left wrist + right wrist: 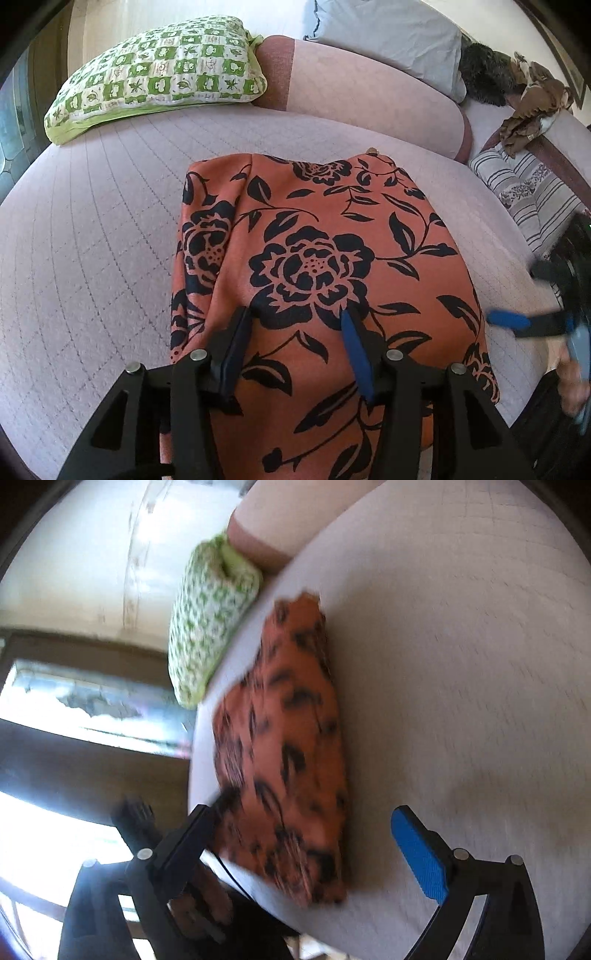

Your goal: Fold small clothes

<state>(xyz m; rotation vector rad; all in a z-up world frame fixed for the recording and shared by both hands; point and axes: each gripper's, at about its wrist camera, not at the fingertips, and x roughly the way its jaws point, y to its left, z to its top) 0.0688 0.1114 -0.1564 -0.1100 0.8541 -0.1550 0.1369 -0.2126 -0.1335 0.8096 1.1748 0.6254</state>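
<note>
Orange garment (325, 258) with black flower print lies folded flat on the lilac quilted bed (92, 240), near the front edge, roughly centered in the left wrist view.

Left gripper (295, 321): jaws about half spread, tips down on the cloth on either side of the big flower. Fabric sits between them; can't tell if the pads actually pinch it.

Right gripper (306, 823): jaws spread wide, nothing gripped. Right wrist view is motion-blurred. The garment's near corner shows between the jaws, with the blue pad (419, 853) over bare bed beside the cloth. In the left wrist view this gripper is at the right edge, off the garment.

Green checked pillow (159, 77) at the head of the bed, apart from the garment. Striped cloth (528, 192) and brown clothes (532, 99) lie off to the right.
</note>
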